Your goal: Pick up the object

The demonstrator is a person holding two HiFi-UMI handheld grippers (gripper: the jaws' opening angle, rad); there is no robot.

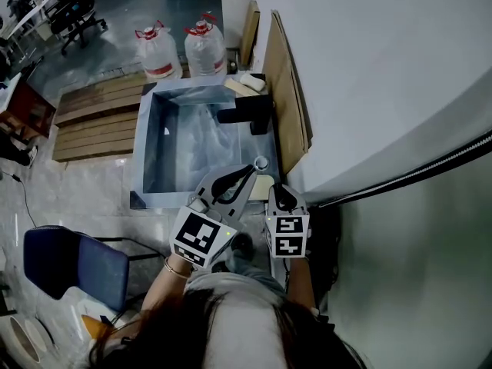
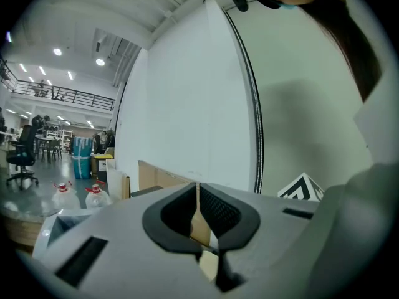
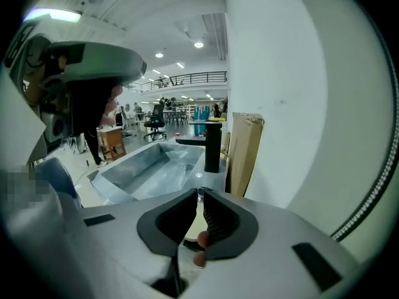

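Head view: likely target is a small round cup (image 1: 261, 162) on the sink (image 1: 146, 141) rim, near right corner, at 6 o'clock from the black faucet (image 1: 247, 114). I can't tell which thing the task means. A flat beige pad (image 1: 262, 187) lies just nearer the person.

Handling (a guess): the cup looks small, light and rigid. It may be metal or glass, so smooth and likely to slip or tip. Best hold looks like across the side walls just under the rim, squeezed gently. The pad, if it's the target, looks thin and would need an edge pinch.

Left tongs (image 1: 247, 175): jaws together, only a hairline slit, nothing in them. Tips point to 1 o'clock and sit near the cup, at its 7 o'clock.

Right tongs (image 1: 278, 192): jaws also together and empty. They point to 12 o'clock, with the cup at 11 o'clock just past the tips. Right gripper view shows the cup in line beyond the closed tips.

Pose: left forearm (image 1: 165, 283) and right forearm (image 1: 296, 279) are tucked close to the body. Both tongs sit side by side over the near right corner. Either pair must open before a grab.
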